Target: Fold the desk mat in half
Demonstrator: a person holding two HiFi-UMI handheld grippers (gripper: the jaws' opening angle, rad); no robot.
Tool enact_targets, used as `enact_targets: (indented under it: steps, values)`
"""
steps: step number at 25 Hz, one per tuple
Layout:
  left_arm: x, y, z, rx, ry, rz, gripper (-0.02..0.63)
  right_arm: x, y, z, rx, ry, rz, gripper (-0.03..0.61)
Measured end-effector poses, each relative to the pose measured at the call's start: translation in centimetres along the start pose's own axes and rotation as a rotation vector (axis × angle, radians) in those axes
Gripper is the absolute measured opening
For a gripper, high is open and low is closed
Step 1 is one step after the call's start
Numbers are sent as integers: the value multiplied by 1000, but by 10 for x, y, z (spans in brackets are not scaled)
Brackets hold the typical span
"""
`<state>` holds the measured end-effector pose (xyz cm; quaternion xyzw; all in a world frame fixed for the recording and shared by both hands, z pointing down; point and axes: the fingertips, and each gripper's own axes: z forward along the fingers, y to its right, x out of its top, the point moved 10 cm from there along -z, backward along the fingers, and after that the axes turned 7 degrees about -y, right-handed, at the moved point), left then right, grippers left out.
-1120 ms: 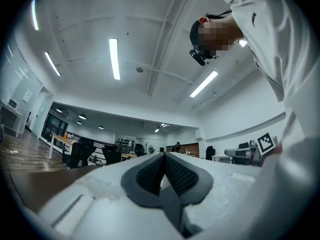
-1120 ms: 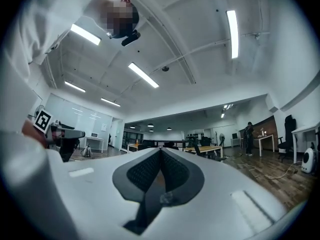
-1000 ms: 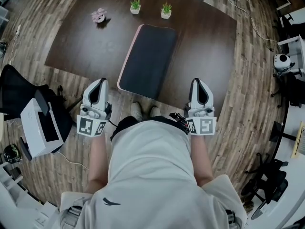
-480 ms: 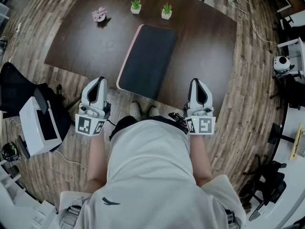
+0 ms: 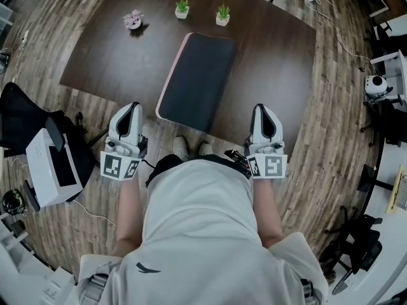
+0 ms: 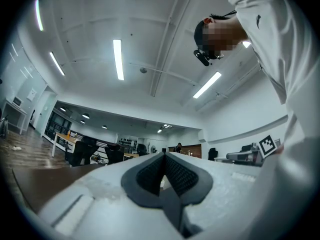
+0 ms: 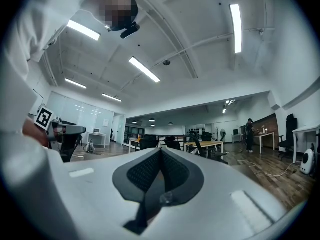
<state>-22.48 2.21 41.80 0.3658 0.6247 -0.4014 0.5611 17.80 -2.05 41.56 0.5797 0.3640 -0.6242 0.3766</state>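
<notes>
Head view: desk mat (image 5: 197, 81) on table (image 5: 108, 56)

The desk mat (image 5: 198, 80) is showing a matt, dark face with a pink edge. The desk (image 5: 102, 62) is looking like smooth dark wood, faintly glossy. The left gripper (image 5: 134, 108) and right gripper (image 5: 263, 108) are showing smooth white plastic shells, and their pads (image 6: 180, 177) are looking black and ribbed.

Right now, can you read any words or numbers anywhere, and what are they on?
No words or numbers can be read anywhere.
Cube on the left gripper: a black-and-white square marker, a pattern and not letters.
Cube on the right gripper: the same kind of marker.
On the shirt: a small dark logo with no letters.
On the yellow sheet at the right edge: print too small to read.
</notes>
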Motion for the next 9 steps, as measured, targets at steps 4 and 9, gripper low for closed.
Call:
enact_targets:
  steps: [4, 9]
  values:
    - [-1, -1, -1, -1, -1, -1, 4, -1, 0, -1, -4, -2, 5, -2]
    - [0, -3, -1, -1, -2, -5, 4, 1, -1, 0, -4, 3, -3, -1]
